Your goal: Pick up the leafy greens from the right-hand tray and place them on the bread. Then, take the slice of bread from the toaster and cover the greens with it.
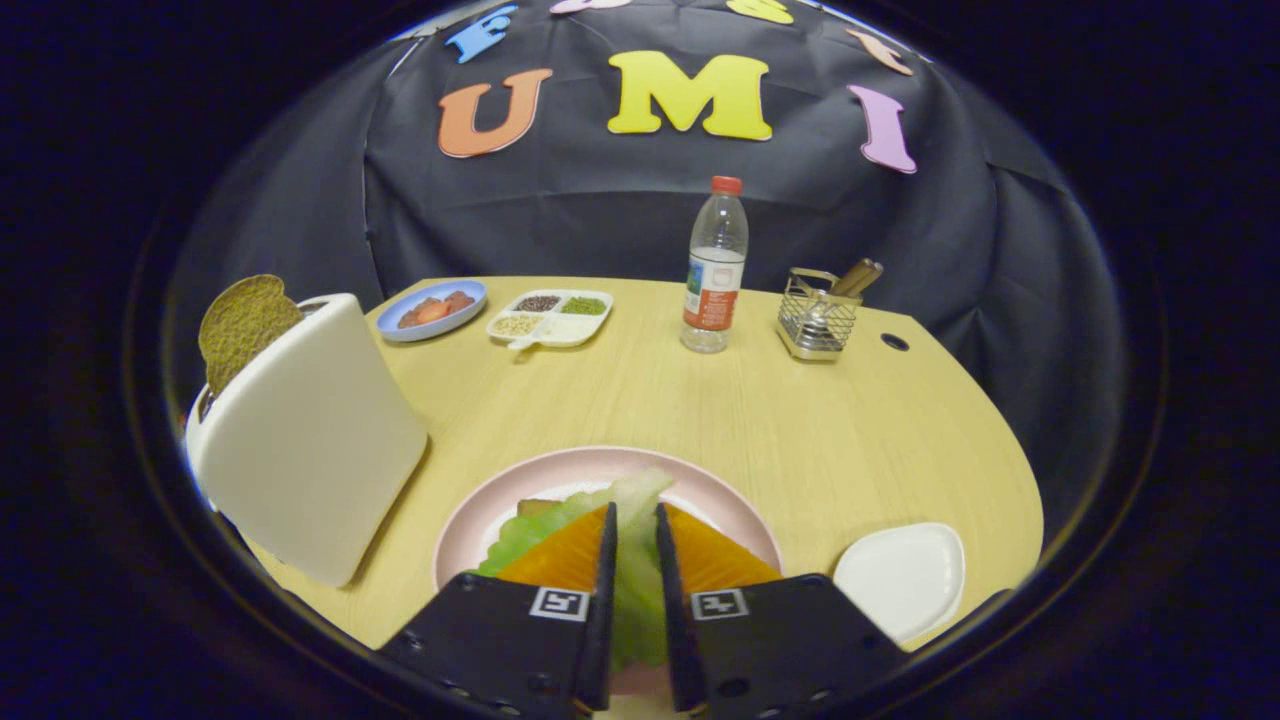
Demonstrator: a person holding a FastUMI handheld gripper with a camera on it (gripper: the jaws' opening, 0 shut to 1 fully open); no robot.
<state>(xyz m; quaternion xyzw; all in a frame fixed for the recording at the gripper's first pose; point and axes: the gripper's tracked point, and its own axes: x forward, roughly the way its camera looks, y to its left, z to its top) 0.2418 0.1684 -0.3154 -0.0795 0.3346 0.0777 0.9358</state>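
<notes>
Wooden table (760,420) — toaster (310,440), pink plate (480,520), bottle (715,270)

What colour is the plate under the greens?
Pale pink plate, seen in the gripper view; the claw is shut on the leafy greens.

— Where were the greens (632,540)?
— Pale green leaves lay over the pink plate (500,500), pinched between the tool's (632,530) two fingers.
— And the bread?
— A brown slice (243,322) stood upright in the white toaster (310,440), just beside the plate.
</notes>
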